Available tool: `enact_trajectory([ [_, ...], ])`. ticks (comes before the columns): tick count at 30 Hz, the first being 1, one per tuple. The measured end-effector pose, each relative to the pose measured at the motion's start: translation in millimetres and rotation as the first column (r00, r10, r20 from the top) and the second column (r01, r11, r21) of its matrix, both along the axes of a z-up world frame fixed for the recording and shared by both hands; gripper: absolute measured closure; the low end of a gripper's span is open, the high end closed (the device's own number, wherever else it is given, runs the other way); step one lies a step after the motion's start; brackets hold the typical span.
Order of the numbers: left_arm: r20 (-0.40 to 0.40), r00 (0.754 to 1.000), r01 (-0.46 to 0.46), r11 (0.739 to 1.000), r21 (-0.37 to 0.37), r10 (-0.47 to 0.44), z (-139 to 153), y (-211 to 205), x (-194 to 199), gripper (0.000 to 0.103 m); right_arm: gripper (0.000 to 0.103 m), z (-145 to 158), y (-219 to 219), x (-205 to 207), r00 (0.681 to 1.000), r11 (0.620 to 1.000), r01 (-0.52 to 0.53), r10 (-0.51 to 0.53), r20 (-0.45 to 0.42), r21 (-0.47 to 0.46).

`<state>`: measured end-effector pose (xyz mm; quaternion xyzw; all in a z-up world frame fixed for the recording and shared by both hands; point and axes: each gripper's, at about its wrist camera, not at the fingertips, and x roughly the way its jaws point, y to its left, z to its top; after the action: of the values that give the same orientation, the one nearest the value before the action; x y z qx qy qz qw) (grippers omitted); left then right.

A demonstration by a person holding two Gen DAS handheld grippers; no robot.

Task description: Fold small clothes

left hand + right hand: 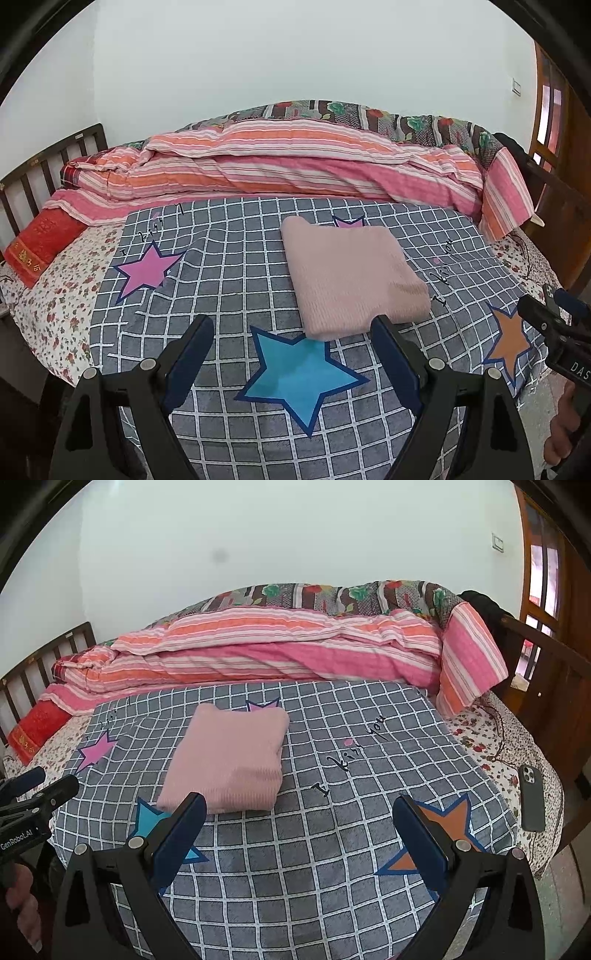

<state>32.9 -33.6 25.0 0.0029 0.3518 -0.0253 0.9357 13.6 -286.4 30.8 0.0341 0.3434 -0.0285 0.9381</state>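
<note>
On a bed, a grey checked sheet [236, 280] with coloured stars holds a folded pink garment [351, 277] at its middle; we hold our left gripper [291, 328] and right gripper [299, 808] spread wide, empty, just short of it

Folded pink garment [352, 275] lies on checked blanket [229, 280] (left gripper [293, 332] jaws spread, empty).

"I kiss you" on the checked blanket [332, 849], "GenRobot.AI" on the left hand-held gripper [22, 840], "DAS" on the right hand-held gripper [576, 367]
</note>
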Motion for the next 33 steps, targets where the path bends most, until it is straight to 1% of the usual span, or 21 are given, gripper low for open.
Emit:
enact_trajectory([
  [9, 0.0, 1.0, -0.009, 1.0, 0.0, 0.009, 0.0, 2.1, 0.1, 0.017, 0.004, 0.5, 0.1, 0.0, 1.0, 1.0, 0.0, 0.0, 0.0, -0.012],
  [33, -0.008, 1.0, -0.016, 1.0, -0.003, 0.016, 0.6, 3.6, 0.4, 0.017, 0.004, -0.8, -4.0, 1.0, 1.0, 1.0, 0.001, -0.001, -0.006, -0.002],
])
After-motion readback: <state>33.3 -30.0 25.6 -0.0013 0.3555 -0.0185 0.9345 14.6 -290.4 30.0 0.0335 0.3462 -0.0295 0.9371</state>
